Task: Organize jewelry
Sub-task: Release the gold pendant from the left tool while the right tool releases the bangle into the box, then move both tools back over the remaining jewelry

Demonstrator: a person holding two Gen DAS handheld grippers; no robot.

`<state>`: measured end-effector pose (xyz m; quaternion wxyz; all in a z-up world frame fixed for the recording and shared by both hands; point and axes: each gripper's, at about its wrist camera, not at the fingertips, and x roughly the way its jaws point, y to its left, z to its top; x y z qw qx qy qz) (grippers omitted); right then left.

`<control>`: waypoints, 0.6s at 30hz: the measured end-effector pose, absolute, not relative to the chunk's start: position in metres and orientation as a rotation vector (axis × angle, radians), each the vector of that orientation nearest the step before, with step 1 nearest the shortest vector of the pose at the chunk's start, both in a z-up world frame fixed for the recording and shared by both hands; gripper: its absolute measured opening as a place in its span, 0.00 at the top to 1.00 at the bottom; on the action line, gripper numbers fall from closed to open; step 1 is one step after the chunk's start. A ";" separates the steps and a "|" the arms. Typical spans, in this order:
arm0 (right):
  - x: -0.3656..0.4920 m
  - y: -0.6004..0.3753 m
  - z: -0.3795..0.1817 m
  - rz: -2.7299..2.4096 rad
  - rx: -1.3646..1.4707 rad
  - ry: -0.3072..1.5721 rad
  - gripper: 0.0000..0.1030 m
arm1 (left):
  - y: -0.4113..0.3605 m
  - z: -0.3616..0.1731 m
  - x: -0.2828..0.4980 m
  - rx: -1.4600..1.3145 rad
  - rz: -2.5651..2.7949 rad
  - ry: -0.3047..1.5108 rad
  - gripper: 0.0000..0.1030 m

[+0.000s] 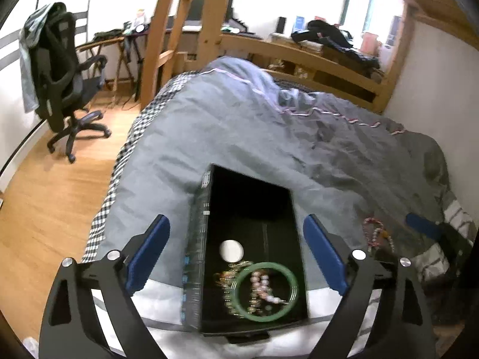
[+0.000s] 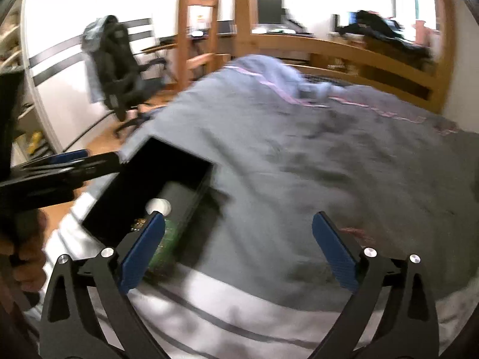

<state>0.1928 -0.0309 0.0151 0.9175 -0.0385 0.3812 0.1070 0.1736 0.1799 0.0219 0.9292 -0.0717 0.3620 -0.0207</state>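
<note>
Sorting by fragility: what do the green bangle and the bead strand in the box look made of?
The bangle looks like jade or glass: translucent pale green, smooth glossy rim. The strand looks like pearls, real or imitation: round pinkish-white beads with soft sheen. The box looks like matte black cardboard.

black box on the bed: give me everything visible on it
The black box is an open-topped rectangular tray, matte dark walls, with patterned print on its outer left side. It sits flat on the grey duvet, between the open fingers of the left gripper, untouched. Inside lie a green bangle, a pink bead bracelet, gold-coloured chains and a white disc.
</note>
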 end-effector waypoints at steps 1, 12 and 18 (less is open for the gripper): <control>0.191 -0.042 0.019 0.196 -0.072 0.785 0.04 | 0.174 0.024 0.172 -0.137 -0.061 0.735 0.09; 0.149 -0.143 0.057 -0.003 -0.055 0.783 0.04 | 0.071 0.016 0.149 0.009 -0.283 0.742 0.08; 0.135 -0.172 0.054 0.006 -0.062 0.769 0.04 | 0.000 -0.019 0.135 0.147 -0.464 0.784 0.08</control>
